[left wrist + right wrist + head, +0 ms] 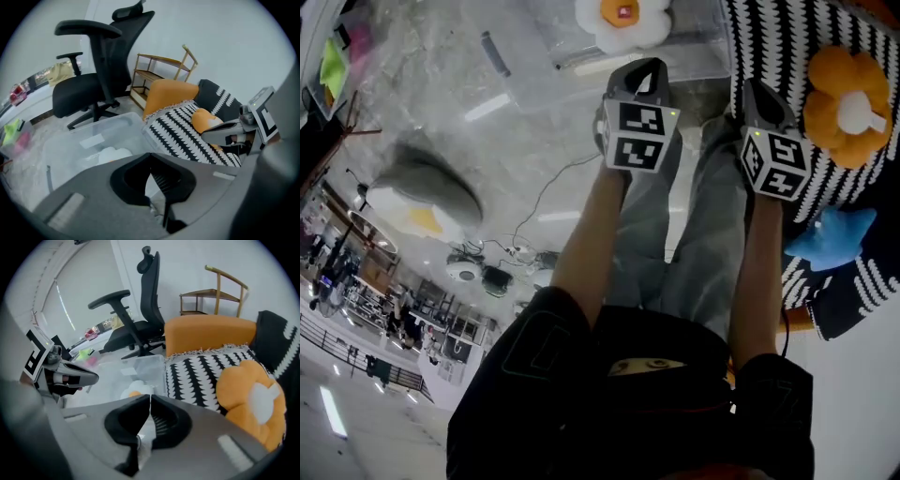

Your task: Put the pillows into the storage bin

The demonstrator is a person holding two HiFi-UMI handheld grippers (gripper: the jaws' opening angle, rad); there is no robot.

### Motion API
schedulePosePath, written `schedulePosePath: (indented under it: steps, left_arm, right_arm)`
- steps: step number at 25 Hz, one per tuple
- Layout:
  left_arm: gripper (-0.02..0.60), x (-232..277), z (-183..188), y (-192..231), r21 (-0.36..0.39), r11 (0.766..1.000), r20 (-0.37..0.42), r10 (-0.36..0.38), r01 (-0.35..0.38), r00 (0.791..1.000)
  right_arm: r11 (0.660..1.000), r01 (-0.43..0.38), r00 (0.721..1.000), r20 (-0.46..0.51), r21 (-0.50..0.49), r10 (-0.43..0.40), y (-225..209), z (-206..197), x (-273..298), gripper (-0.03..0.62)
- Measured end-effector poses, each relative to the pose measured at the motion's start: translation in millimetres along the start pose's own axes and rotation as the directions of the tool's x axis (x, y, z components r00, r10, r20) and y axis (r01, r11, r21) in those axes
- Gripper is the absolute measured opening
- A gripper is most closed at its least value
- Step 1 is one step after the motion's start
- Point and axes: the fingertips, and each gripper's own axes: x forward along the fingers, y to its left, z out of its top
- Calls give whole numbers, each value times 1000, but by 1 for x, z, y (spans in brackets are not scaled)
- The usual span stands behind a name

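Floor (pixel 441 94): pale and glossy.
Storage bin (pixel 101 129): clear, on the floor, far left of the striped blanket (pixel 197 376); a white flower pillow (pixel 623 21) lies inside.
Other pillows: orange flower pillow (pixel 848 108) and blue star pillow (pixel 830 239) on the blanket, right.
Room: black office chair (pixel 89 89) and wooden shelf (pixel 159 70) near a white wall.
Left gripper (pixel 150 161): jaws closed, empty.
Right gripper (pixel 150 401): jaws closed, empty.

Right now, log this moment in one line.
left gripper: shut, empty | right gripper: shut, empty | white flower pillow: in storage bin | orange flower pillow: on striped cover | blue star pillow: outside bin
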Motion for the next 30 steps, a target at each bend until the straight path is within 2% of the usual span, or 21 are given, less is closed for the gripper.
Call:
schedulePosePath:
  steps: [3,6,9,12,14,16,19,22,23,25,26,30]
  left_arm:
    - [11,15,17,-46,93,992,-17,-85,87,996]
    - [11,31,27,-93,163,977,-36,-135,139,990]
    - [11,48,32,-138,197,963,-48,-179,185,983]
    - [11,59,33,-189,215,938,-67,-264,272,962]
    - [11,65,30,-221,239,921,-88,-295,307,952]
    - [11,72,27,-246,270,910,-108,-296,315,949]
    - [12,83,23,-275,295,907,-128,-274,300,953]
    - [22,97,22,-300,316,906,-136,-251,282,958]
    - [44,102,21,-308,322,904,-139,-248,280,959]
    - [143,112,18,-323,325,903,-162,-240,282,957]
    - [173,116,16,-328,327,903,-174,-231,278,957]
    - [202,135,11,-344,331,912,-196,-183,240,964]
  right_arm:
    - [995,42,999,25,87,-44,-35,-13,-22,3]
    - [984,89,995,41,157,-96,-74,-29,-42,3]
    - [969,127,988,54,213,-142,-110,-46,-60,3]
    - [951,168,980,61,261,-190,-143,-67,-78,3]
    - [939,189,975,61,286,-215,-163,-81,-90,3]
    - [929,213,969,54,302,-240,-181,-95,-102,3]
    - [918,249,962,30,309,-271,-206,-114,-118,5]
    - [916,269,959,4,298,-283,-234,-130,-127,63]
    - [917,272,959,-4,293,-283,-244,-134,-129,68]
    - [922,276,960,-28,273,-279,-259,-143,-132,111]
    - [926,277,960,-41,256,-276,-266,-146,-132,134]
    - [943,274,961,-100,187,-260,-291,-159,-128,214]
